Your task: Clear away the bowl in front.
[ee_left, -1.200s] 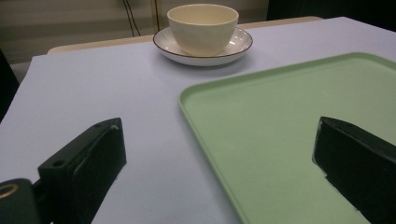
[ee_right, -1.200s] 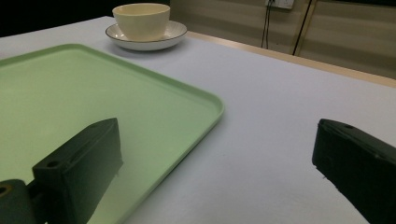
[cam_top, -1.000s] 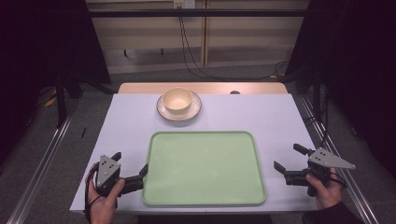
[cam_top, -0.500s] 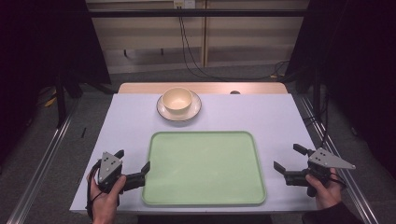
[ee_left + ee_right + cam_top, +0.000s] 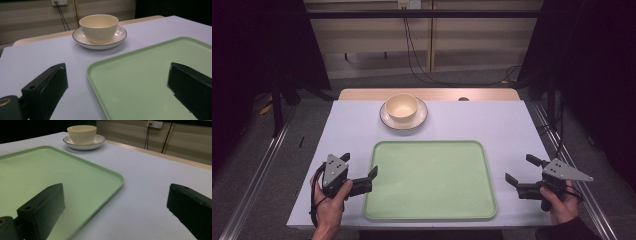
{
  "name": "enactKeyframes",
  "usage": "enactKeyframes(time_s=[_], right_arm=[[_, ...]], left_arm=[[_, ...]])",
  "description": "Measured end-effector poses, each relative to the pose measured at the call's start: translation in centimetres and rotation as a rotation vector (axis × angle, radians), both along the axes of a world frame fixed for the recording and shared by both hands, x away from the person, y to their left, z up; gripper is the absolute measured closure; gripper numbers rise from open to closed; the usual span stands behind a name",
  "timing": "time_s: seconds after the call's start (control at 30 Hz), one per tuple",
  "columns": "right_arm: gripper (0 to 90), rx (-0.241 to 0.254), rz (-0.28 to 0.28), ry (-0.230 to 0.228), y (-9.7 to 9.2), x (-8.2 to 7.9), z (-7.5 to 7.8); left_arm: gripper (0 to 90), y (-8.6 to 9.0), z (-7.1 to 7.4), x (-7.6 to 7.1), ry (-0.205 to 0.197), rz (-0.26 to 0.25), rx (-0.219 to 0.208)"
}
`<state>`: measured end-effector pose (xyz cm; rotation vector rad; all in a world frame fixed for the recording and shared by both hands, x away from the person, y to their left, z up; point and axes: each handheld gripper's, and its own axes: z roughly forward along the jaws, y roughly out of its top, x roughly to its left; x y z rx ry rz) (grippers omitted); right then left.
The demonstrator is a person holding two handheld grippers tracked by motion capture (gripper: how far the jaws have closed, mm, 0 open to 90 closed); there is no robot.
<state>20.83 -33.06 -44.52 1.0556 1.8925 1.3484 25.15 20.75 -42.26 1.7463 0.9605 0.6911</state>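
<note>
The left gripper (image 5: 366, 176), black with a grey three-cornered plate, sits at the lower left of the high view, its jaws spread wide astride the near left edge of the flat pale green plastic tray (image 5: 430, 180). At the lower right, the right gripper (image 5: 518, 170) hangs just beside the tray's right edge, jaws likewise spread, nothing between them. A cream ceramic bowl (image 5: 401, 107) stands on a dark-rimmed white saucer (image 5: 421, 119) in the upper middle, well apart from both. Nothing lies on the white tabletop (image 5: 507, 125) between.
</note>
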Motion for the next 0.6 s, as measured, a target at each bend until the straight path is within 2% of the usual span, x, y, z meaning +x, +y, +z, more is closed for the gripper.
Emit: enactKeyframes(time_s=[0.07,0.27,0.33,0.43,0.5,0.57,0.6], right_arm=[[1.3,-0.006,0.004,-0.002,0.0,0.0,0.0],[1.3,0.002,0.006,-0.002,0.0,0.0,0.0],[1.3,0.003,0.005,-0.004,0.1,0.0,0.0],[1.3,0.007,0.007,-0.008,0.0,0.0,0.0],[1.2,0.008,0.008,-0.013,0.0,0.0,0.0],[1.3,0.011,0.009,-0.01,0.0,-0.1,0.0],[1.3,0.012,0.01,-0.012,0.0,-0.1,0.0]], left_arm=[[3.4,-0.1,0.1,0.1,-0.003,0.001,0.006],[2.9,-1.1,1.6,1.3,-0.033,-0.011,-0.045],[2.7,-1.4,1.7,1.7,-0.037,-0.019,-0.04],[2.6,-1.7,1.6,2.2,-0.025,-0.022,-0.041],[2.2,-1.8,1.5,2.8,0.001,-0.047,-0.058],[2.5,-1.7,1.5,3.1,0.008,-0.039,-0.058],[2.7,-1.8,1.4,3.6,-0.004,-0.017,-0.027]])
